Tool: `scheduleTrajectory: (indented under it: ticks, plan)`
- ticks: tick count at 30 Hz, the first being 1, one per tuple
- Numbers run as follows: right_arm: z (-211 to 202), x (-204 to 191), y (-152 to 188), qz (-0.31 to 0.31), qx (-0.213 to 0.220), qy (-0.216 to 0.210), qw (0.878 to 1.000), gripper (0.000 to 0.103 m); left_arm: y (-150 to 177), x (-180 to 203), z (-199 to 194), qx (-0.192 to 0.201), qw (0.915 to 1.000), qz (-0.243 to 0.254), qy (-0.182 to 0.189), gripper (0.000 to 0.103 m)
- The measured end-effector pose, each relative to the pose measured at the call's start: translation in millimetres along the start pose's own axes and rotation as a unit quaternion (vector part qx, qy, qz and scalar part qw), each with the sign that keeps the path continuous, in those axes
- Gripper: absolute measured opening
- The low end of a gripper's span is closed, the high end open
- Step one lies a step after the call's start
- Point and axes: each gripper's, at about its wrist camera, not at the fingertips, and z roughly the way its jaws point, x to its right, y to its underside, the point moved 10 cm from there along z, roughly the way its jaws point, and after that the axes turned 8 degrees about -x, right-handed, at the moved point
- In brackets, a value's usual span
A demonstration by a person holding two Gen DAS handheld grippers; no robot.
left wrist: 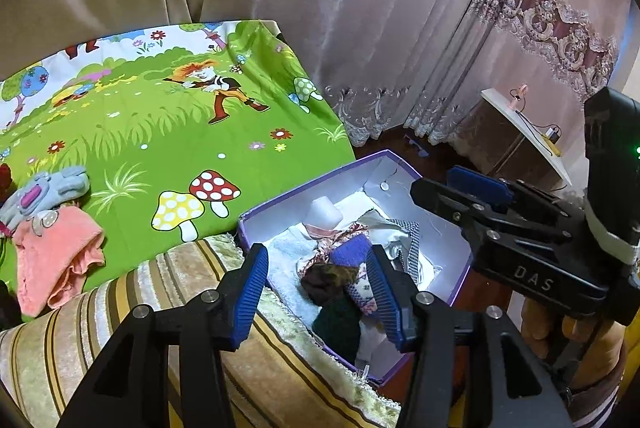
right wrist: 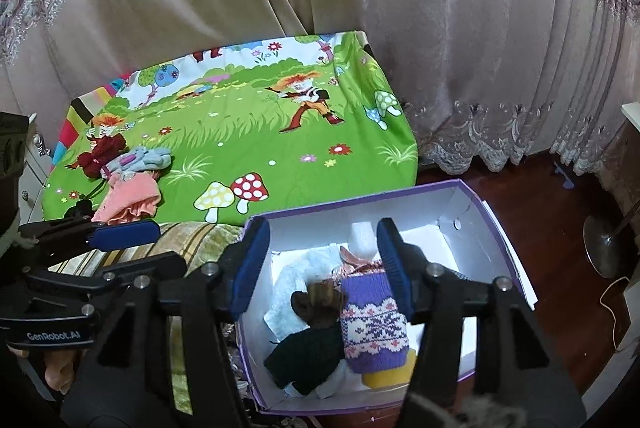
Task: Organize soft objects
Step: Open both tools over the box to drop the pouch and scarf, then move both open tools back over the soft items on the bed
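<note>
Curtained room, pleated beige drapes behind a low bed spread with a green cartoon sheet (right wrist: 248, 132), striped blanket (left wrist: 280, 360) along its near edge, purple-rimmed box (right wrist: 486, 224) on the dark floor beside it. Both grippers poised above the box with nothing between the pads: left gripper (left wrist: 316, 292) parted and empty, right gripper (right wrist: 322, 268) likewise parted and empty, directly over the purple patterned knit (right wrist: 372, 324) lying on top of the pile in the box. Probably a drop just finished; best done by lifting clear before swinging away, so no pad snags the loose knit or drags the dark green piece (right wrist: 306, 356) back over the rim. Next pick likely from the small heap still on the sheet: grey glove (right wrist: 150, 158), coral cloth (right wrist: 132, 198), dark red knit (right wrist: 102, 152), touching and overlapping one another. Soft, crumpled, limp stuff throughout; worth pinching a thick fold rather than an edge, and taking one piece at a time.
</note>
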Motion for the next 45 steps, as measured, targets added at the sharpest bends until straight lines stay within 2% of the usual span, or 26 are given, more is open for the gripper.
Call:
scheduleTrajectory:
  ticks: [9,22,35,45]
  plan:
    - [2,-20,-4,-0.016,-0.004,-0.014,1.000,0.060,-3,-22,-14,0.015,0.9996,-0.019,-0.011,0.052]
    - [7,-79,-12,-0.065,-0.016,-0.047,0.997,0.060,9,-100,-47,0.035,0.9946,-0.088,-0.042,0.053]
    - [18,-140,-13,-0.111,-0.028,-0.077,0.990,0.061,44,-194,-88,0.046,0.9815,-0.160,-0.094,0.053]
    - [30,-176,-11,-0.139,-0.039,-0.100,0.984,0.062,76,-260,-111,0.034,0.9683,-0.213,-0.126,0.053]
